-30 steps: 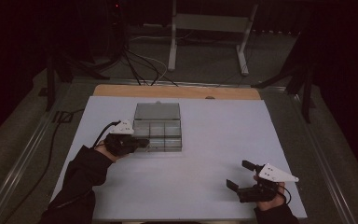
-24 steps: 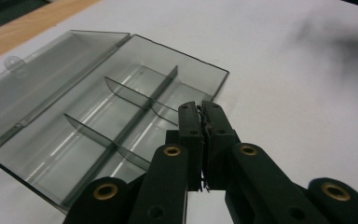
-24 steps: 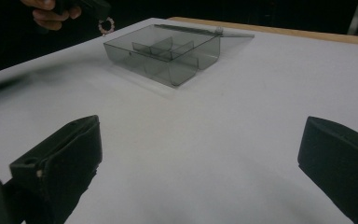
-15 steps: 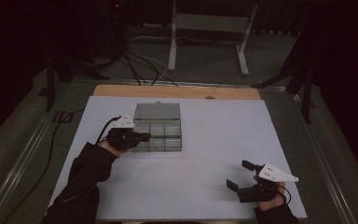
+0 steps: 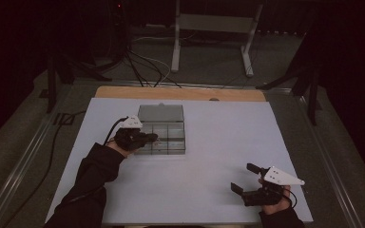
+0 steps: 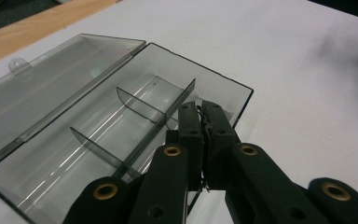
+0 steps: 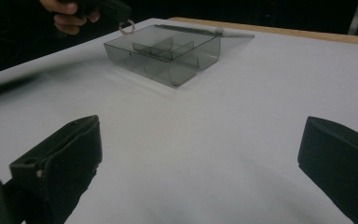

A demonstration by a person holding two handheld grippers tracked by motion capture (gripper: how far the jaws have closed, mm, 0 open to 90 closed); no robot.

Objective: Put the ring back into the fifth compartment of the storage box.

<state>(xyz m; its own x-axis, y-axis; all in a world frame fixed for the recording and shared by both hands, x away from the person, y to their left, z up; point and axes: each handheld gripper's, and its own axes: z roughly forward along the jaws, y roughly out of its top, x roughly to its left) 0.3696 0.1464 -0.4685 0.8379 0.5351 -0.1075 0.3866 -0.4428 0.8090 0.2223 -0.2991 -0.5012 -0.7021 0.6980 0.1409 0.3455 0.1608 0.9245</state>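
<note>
A clear smoky plastic box (image 5: 167, 138) with dividers lies open on the white table, its lid (image 5: 160, 113) folded back flat. My left gripper (image 5: 153, 137) hovers over the box's left near compartment (image 6: 121, 116), shut on a small thin ring (image 7: 127, 26) that hangs from its tips (image 6: 200, 108). In the left gripper view only a sliver of the ring shows between the closed jaws. My right gripper (image 5: 243, 177) rests low at the table's near right, open wide (image 7: 200, 140) with nothing between its jaws, far from the box (image 7: 168, 56).
The white table sheet (image 5: 218, 128) has a wooden strip (image 5: 180, 93) along its far edge. Cables (image 5: 138, 66) and a metal stand (image 5: 214, 28) lie on the dark floor beyond. A black cable (image 5: 52, 142) trails off the left side.
My left gripper has shifted slightly forward and right, from beside the box's left edge to over it, still holding the ring. The right gripper has stayed put.
</note>
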